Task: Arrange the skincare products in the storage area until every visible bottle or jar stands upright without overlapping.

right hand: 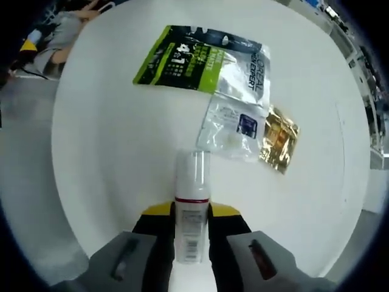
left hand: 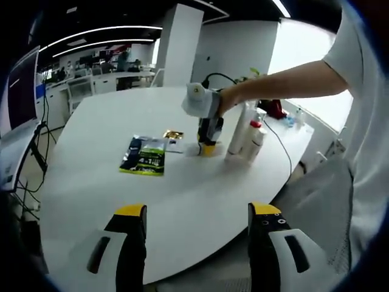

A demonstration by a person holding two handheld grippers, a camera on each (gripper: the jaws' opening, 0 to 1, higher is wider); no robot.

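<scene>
Bottle (right hand: 192, 210) clamped in right tool (right hand: 191, 214).

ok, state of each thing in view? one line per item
left gripper: open, holding nothing, off the table edge
right gripper: shut on small bottle
small bottle: gripped between the jaws, cap on
green packet: lying flat on table
clear sachet: lying flat, partly under the green packet
gold sachet: lying flat, edge touching clear sachet
two white bottles: standing upright, side by side
</scene>
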